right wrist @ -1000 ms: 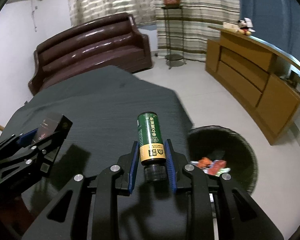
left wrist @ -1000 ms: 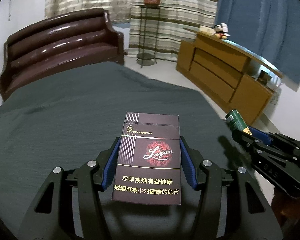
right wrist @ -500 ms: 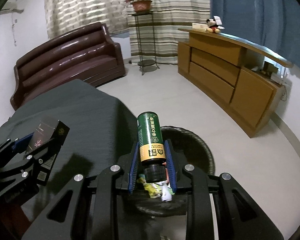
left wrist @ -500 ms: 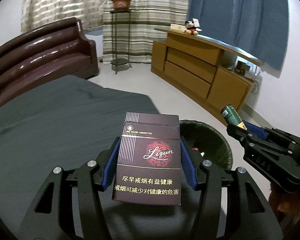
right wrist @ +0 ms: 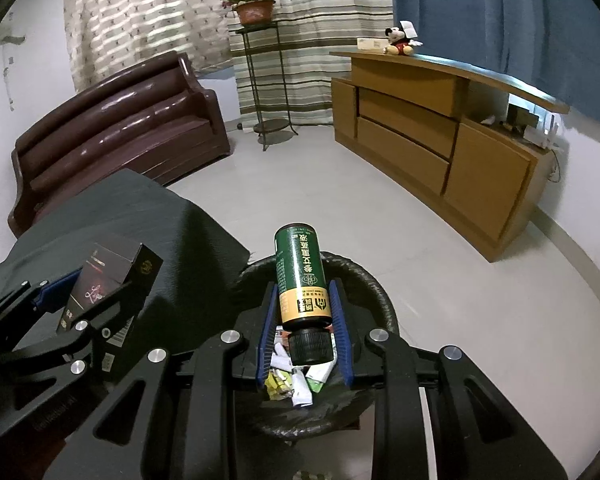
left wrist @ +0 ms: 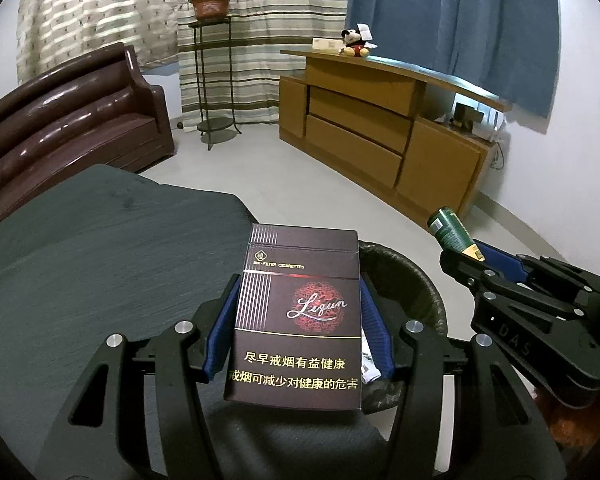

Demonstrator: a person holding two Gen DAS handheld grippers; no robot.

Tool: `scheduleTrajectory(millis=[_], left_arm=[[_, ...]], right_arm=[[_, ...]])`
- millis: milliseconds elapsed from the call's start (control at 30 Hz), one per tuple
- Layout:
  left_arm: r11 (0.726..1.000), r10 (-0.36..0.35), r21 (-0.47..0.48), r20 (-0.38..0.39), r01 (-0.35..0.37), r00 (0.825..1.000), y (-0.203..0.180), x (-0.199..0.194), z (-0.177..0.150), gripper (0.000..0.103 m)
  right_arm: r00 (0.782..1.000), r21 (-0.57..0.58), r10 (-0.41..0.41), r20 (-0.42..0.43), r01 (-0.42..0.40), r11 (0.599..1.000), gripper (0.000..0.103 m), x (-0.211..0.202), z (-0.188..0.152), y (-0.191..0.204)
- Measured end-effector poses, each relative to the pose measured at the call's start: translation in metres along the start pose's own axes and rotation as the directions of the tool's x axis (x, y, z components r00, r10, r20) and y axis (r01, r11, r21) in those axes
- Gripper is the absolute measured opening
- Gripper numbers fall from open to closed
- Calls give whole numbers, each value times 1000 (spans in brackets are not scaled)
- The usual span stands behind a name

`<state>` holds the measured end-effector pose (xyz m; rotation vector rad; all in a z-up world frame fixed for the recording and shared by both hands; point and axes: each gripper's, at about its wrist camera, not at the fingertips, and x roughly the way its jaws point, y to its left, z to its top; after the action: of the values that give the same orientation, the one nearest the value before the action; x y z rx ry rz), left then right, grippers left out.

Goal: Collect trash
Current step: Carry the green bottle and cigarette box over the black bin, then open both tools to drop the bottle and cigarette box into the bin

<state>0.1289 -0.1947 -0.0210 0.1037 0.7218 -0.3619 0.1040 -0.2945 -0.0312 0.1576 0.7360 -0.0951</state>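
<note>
The left gripper (left wrist: pixel 298 320) is clamped on a dark cigarette pack (left wrist: pixel 296 316), its 2 blue pads pressed to the pack's sides, and the pack hangs over the near rim of the black bin (left wrist: pixel 416 280). The right gripper (right wrist: pixel 304 316) is closed tight on a green bottle (right wrist: pixel 300 276), cap end toward the camera, directly above the bin (right wrist: pixel 364 276), where crumpled wrappers (right wrist: pixel 296 380) lie inside.

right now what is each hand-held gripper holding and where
Left hand-held gripper: cigarette pack, by its two narrow sides. Right hand-held gripper: green bottle, near its cap.
</note>
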Motion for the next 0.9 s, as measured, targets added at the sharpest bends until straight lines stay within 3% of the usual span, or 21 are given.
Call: scheduleTrajectory(millis=[900], left_arm=[[999, 23, 30, -55, -21, 998, -12, 34, 4, 55]], right_arm=[[999, 46, -26, -32, 27, 999, 27, 17, -2, -8]])
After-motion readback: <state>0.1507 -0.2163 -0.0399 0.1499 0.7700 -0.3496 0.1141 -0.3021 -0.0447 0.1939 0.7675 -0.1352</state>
